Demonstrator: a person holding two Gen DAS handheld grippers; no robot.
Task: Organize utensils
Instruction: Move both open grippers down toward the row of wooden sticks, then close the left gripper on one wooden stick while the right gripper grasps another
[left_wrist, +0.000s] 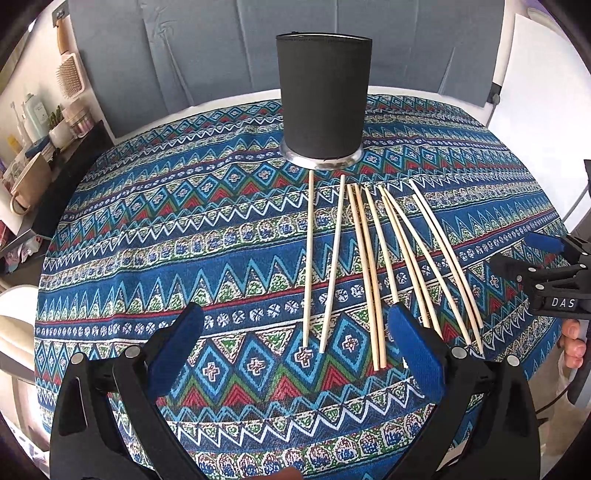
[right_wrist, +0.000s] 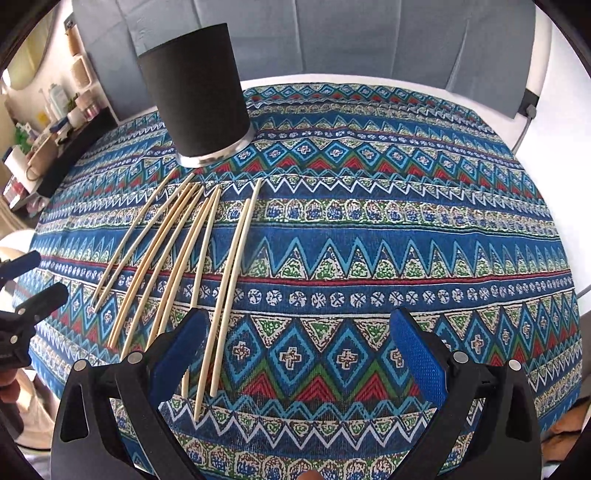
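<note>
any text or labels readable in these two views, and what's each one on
"DAS" in white letters, on the black body of the right gripper, seen at the right edge of the left wrist view.
Labels on the bottles and jars on the shelf at far left: too small and blurred to read.
Black cylindrical holder, chopsticks and patterned tablecloth: no text, only woven motifs.

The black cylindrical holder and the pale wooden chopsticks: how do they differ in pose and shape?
The black cylindrical holder stands upright on its silver base; the pale wooden chopsticks lie flat, fanned out in front of it. The holder is wide and dark; the chopsticks are thin and light. Both rest on the patterned blue tablecloth, untouched by either tongs.
</note>
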